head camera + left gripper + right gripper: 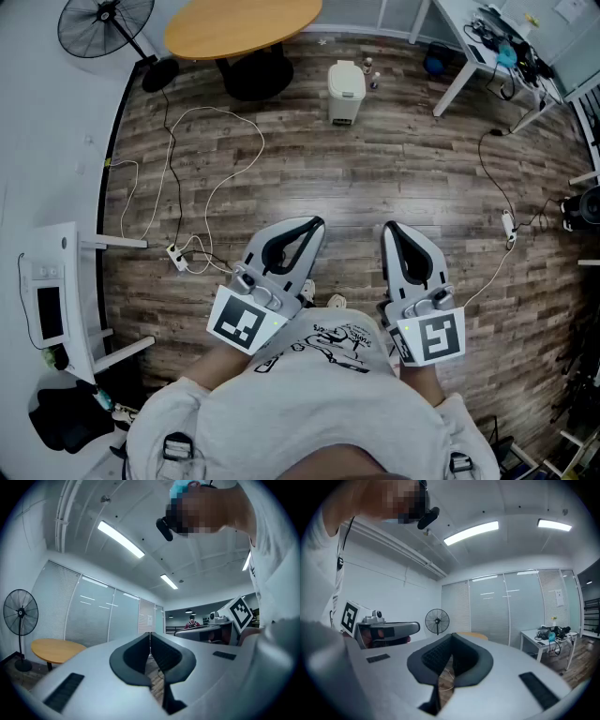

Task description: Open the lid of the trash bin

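A small white trash bin point(346, 91) with its lid down stands on the wooden floor, far ahead of me near the round table. My left gripper point(314, 223) and right gripper point(389, 228) are held close to my body, side by side, well short of the bin. Both point forward and upward. In the left gripper view my left gripper point(150, 633) has its jaw tips touching, with nothing between them. The right gripper point(451, 634) looks the same in its own view. Neither gripper view shows the bin.
A round wooden table point(242, 25) and a standing fan point(106, 23) are at the back left. A white desk point(487, 47) with cluttered items stands back right. White cables point(202, 178) and a power strip point(177, 255) lie on the floor at left. A white cabinet point(56, 291) stands beside me.
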`<control>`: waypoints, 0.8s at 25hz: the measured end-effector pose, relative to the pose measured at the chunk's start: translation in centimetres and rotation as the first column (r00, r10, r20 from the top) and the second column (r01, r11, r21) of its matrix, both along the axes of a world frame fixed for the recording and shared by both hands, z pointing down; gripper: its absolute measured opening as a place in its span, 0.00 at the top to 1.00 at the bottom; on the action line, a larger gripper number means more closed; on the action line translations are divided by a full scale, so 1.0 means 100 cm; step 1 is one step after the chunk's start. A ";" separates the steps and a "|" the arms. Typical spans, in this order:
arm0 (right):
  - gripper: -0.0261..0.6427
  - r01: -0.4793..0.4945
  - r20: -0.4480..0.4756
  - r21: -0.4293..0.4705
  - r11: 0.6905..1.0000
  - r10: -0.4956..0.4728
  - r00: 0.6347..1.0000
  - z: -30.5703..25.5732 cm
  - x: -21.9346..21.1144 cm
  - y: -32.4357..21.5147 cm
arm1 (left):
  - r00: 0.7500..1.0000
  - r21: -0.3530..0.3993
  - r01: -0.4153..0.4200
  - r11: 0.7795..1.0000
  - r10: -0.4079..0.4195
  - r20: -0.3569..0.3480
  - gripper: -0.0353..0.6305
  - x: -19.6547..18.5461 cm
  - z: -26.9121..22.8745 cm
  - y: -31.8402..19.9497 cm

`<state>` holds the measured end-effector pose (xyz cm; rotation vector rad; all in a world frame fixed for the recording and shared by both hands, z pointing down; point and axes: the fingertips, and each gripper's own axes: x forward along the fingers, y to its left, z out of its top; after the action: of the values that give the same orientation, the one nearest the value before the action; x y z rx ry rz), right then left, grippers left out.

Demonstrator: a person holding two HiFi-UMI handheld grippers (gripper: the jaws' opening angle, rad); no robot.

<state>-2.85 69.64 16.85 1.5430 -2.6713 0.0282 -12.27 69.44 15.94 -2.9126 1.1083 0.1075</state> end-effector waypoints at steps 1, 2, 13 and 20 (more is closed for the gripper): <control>0.95 0.001 -0.004 0.004 1.000 -0.001 1.000 -0.001 -0.002 0.003 | 1.000 0.002 -0.005 1.000 0.005 -0.011 0.92 -0.001 -0.003 0.002; 0.95 0.002 -0.008 0.006 1.000 -0.002 1.000 -0.001 -0.004 0.006 | 1.000 0.004 -0.010 1.000 0.010 -0.019 0.92 -0.002 -0.005 0.005; 0.95 -0.052 0.011 0.020 0.998 0.052 0.999 -0.002 -0.042 0.019 | 0.999 -0.007 -0.031 0.999 0.031 -0.035 0.92 -0.045 -0.003 0.023; 0.95 -0.061 -0.008 -0.003 0.998 0.061 0.998 0.005 -0.057 0.008 | 0.999 -0.033 -0.041 0.999 0.040 -0.036 0.92 -0.065 0.004 0.013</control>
<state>-8.57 70.46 17.33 1.6200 -2.6163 0.0284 -18.80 70.75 16.35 -2.9753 1.0661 0.1430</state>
